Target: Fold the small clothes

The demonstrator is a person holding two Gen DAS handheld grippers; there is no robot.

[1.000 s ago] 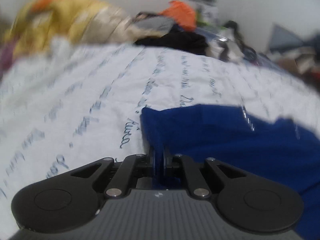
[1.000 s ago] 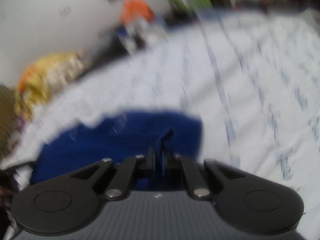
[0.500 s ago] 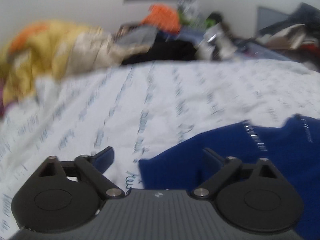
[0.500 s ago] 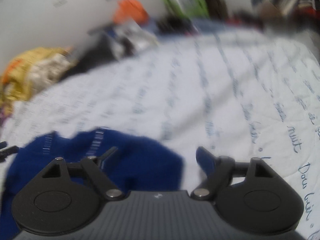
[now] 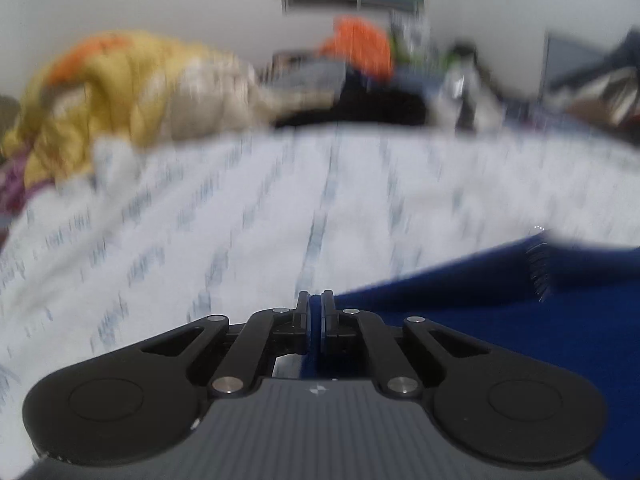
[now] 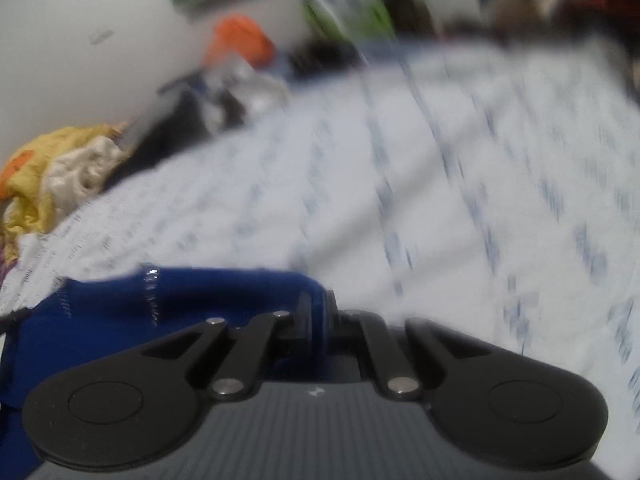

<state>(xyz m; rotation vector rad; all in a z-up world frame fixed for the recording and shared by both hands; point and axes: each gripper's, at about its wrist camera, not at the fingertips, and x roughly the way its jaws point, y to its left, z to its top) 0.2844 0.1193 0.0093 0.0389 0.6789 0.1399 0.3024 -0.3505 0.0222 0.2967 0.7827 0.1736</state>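
White script-print bed sheet (image 5: 240, 220) fills your left view, clutter piled along the far wall. Your left claw (image 5: 315, 316) was wide half a second ago; now it's pinched narrow at the near-left corner of the blue garment (image 5: 500, 320), though blur hides how much cloth it has. Right view: your right claw (image 6: 318, 320) has likewise snapped closed, blue fabric bunched between its fingers. Both corners re-gripped, so you look set for the next fold.

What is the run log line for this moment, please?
left gripper: shut on blue fabric garment | right gripper: shut on garment corner | white printed bedsheet
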